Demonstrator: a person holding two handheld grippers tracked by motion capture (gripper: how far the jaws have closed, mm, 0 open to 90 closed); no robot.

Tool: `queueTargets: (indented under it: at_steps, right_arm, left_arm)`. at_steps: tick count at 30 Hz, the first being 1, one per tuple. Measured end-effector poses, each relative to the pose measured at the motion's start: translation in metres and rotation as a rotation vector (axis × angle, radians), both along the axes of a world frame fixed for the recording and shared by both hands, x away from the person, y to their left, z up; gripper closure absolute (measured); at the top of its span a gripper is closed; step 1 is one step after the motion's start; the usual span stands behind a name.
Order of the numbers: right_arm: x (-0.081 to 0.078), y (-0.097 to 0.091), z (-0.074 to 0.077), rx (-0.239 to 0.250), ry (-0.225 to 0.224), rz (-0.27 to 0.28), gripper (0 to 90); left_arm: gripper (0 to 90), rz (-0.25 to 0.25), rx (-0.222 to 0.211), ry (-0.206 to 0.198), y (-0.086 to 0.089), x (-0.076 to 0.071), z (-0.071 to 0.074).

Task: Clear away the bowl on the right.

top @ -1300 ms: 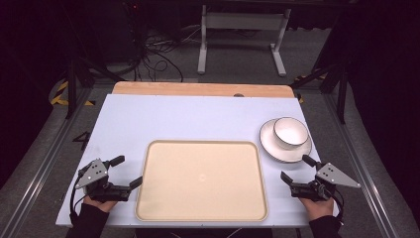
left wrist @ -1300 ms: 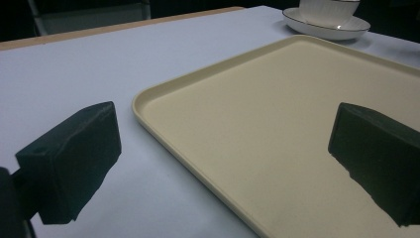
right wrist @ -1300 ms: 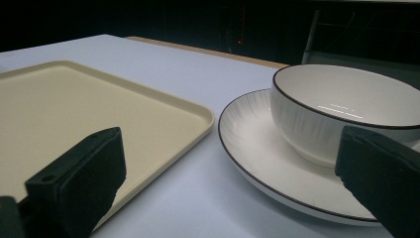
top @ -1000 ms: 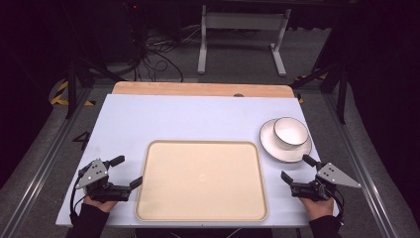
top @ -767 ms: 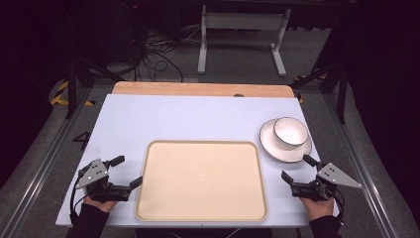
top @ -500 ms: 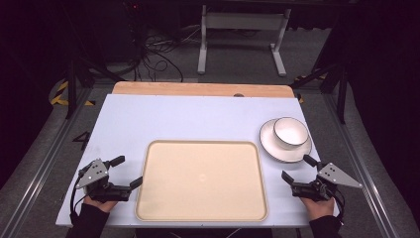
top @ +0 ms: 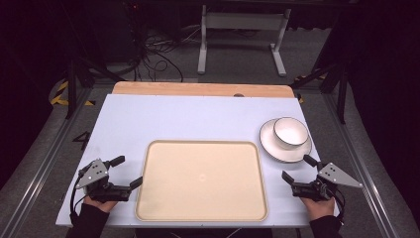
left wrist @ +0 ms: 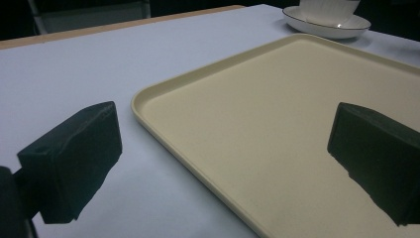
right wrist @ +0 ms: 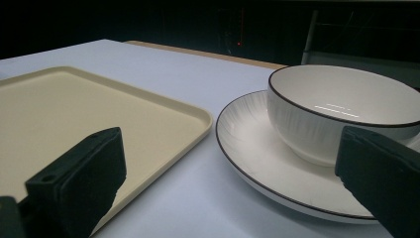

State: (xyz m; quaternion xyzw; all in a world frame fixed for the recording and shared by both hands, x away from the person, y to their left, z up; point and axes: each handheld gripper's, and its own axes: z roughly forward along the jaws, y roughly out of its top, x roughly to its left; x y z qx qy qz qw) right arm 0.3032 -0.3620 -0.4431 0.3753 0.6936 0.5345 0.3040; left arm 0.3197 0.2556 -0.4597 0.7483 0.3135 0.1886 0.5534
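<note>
Here, at the near left of the white desk (top: 198,119), the left tongs (top: 126,172) rest in the person's left hand (top: 99,203), jaws spread wide with nothing between them; in the left gripper view one jaw sits over the desk and the other over the tray's corner. Just beside them lies an empty cream tray (top: 202,181), flat in the middle of the near half of the desk. Beyond its far right corner, apart from it, stands a white dark-rimmed bowl (top: 290,133) on a white plate (top: 277,151). Near the plate's front edge, the right tongs (top: 298,167), held in the right hand (top: 317,207), are likewise wide open and empty, aimed toward the gap between tray and plate.
</note>
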Motion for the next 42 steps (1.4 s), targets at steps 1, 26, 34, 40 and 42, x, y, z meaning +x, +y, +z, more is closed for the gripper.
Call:
queueTargets:
  at_steps: [1, 26, 34, 40, 42]
  right_arm:
    - [0.0, 0.0, 0.0, 0.0, -0.002, -0.001, 0.0]
    - [0.02, -0.017, 0.054, 0.019, -0.023, -0.06, 0.0]
    - [0.029, -0.026, 0.067, 0.029, 0.01, -0.068, 1.5]
    - [0.045, -0.031, 0.075, 0.032, 0.062, -0.05, 2.5]
    - [0.054, -0.032, 0.083, 0.024, 0.1, -0.053, 3.0]
  left_arm:
    - [1.1, 0.0, 0.0, 0.0, 0.0, 0.0, 0.0]
    - [1.1, 0.0, -0.003, 0.004, 0.0, -0.001, 0.0]
    - [1.1, -0.003, -0.014, 0.011, 0.0, -0.001, 0.001]
    - [1.2, -0.005, -0.012, 0.01, 0.0, -0.002, 0.001]
    - [1.2, -0.005, -0.01, 0.009, 0.0, -0.001, 0.001]
